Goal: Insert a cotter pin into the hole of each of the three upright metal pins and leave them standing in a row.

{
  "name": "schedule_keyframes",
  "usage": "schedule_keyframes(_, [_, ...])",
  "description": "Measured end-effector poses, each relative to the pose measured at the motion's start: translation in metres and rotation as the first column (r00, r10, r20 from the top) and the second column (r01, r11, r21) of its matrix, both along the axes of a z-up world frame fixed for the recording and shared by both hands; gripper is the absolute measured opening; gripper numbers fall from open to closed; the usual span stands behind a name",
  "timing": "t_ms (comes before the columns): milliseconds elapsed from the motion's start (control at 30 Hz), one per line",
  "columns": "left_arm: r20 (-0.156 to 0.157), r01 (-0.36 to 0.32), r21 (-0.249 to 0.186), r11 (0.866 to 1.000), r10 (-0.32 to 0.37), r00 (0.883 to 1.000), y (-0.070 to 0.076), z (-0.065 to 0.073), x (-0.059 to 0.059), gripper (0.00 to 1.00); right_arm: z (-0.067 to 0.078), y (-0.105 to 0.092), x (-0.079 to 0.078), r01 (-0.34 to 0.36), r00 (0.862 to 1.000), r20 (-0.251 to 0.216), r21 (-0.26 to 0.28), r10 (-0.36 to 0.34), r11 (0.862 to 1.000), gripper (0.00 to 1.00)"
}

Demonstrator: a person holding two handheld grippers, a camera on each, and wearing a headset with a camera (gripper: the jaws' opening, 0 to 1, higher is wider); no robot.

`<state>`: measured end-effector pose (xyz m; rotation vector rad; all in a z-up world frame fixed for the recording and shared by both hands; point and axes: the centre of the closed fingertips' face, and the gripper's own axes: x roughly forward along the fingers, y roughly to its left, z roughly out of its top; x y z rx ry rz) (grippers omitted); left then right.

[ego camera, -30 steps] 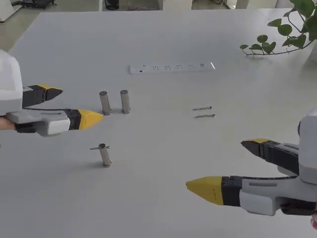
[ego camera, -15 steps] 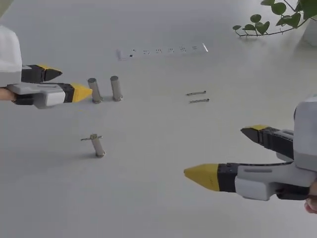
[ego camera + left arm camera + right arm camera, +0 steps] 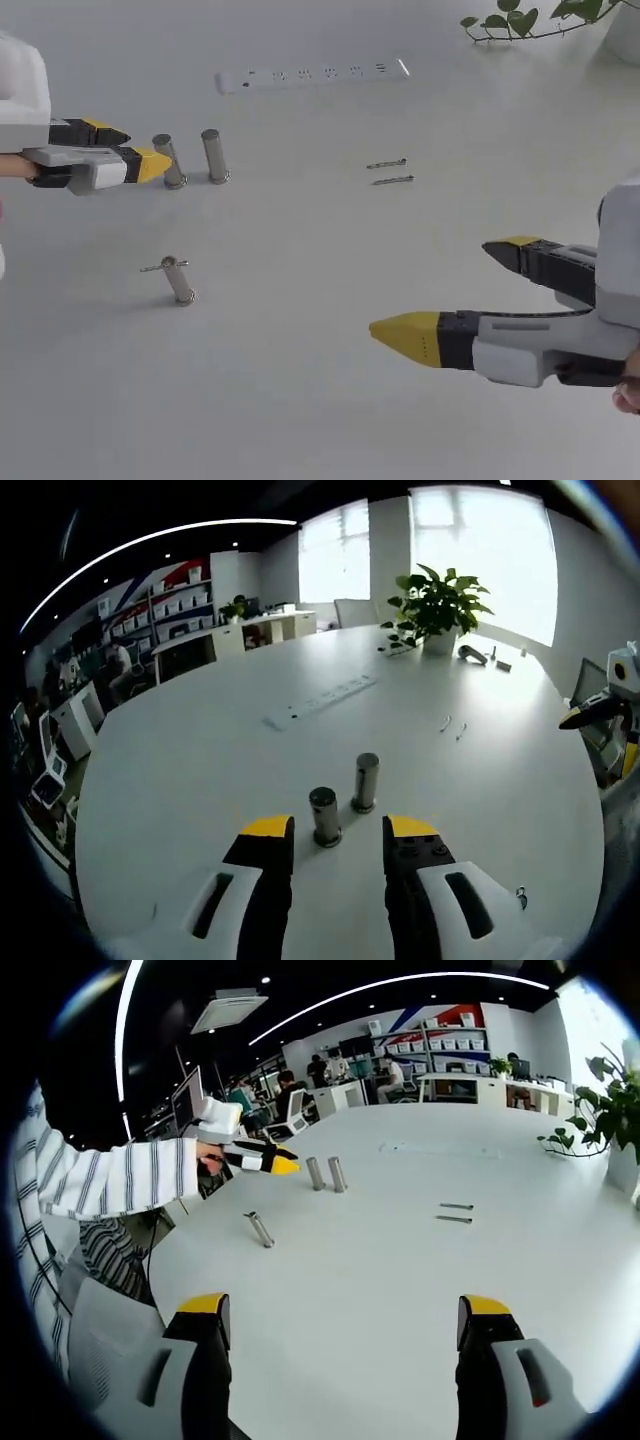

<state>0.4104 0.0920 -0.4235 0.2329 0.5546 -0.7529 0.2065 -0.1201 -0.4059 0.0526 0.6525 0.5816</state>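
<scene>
Two bare metal pins (image 3: pixel 168 160) (image 3: pixel 213 156) stand upright side by side at the back left. In the left gripper view the nearer pin (image 3: pixel 325 816) sits just ahead of the gap between the jaws, the other pin (image 3: pixel 366 782) behind it. My left gripper (image 3: pixel 140 148) is open, its tips just left of the nearer pin. A third pin (image 3: pixel 178 280) with a cotter pin through its top stands nearer the front. Two loose cotter pins (image 3: pixel 386 163) (image 3: pixel 393 181) lie mid-table. My right gripper (image 3: pixel 455 295) hovers open at the front right, holding nothing.
A white power strip (image 3: pixel 312 75) lies along the back of the grey table (image 3: pixel 300 380). A leafy plant (image 3: pixel 520 20) trails in at the back right. A striped sleeve (image 3: pixel 100 1185) holds the left gripper.
The head camera tilted down, shifting the scene up. My left gripper has closed in on the nearer bare pin. The right gripper has barely moved.
</scene>
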Motion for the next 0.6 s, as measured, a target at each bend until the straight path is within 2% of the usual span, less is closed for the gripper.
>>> schedule_keyframes(67, [-0.007,-0.004,0.002,1.000,0.004,1.000,-0.001,-0.005,0.003,0.31,-0.002,0.000,-0.001,-0.002,1.000,-0.006,-0.006,0.002,1.000,0.93])
schedule_keyframes(133, [-0.022,-0.032,-0.015,0.999,0.032,0.999,-0.002,-0.009,0.008,0.27,-0.004,0.000,-0.002,-0.004,1.000,-0.014,-0.009,0.003,1.000,0.93])
schedule_keyframes(233, [-0.015,-0.047,-0.016,0.999,0.046,0.999,-0.003,-0.013,0.015,0.21,-0.006,-0.002,-0.002,0.000,1.000,-0.020,-0.006,0.000,1.000,0.93])
schedule_keyframes(300, [-0.010,-0.031,0.012,0.999,0.031,0.999,-0.003,-0.018,0.015,0.19,-0.005,-0.003,-0.002,0.004,1.000,-0.020,-0.004,-0.004,1.000,0.92])
schedule_keyframes(400, [-0.022,-0.023,0.011,1.000,0.023,0.999,-0.005,-0.023,0.015,0.16,-0.006,-0.005,-0.003,0.011,1.000,-0.023,-0.003,-0.011,1.000,0.92])
schedule_keyframes(600, [-0.013,-0.020,0.004,1.000,0.020,1.000,-0.009,-0.024,0.017,0.14,-0.009,-0.009,-0.005,0.020,0.999,-0.031,-0.006,-0.021,1.000,0.92])
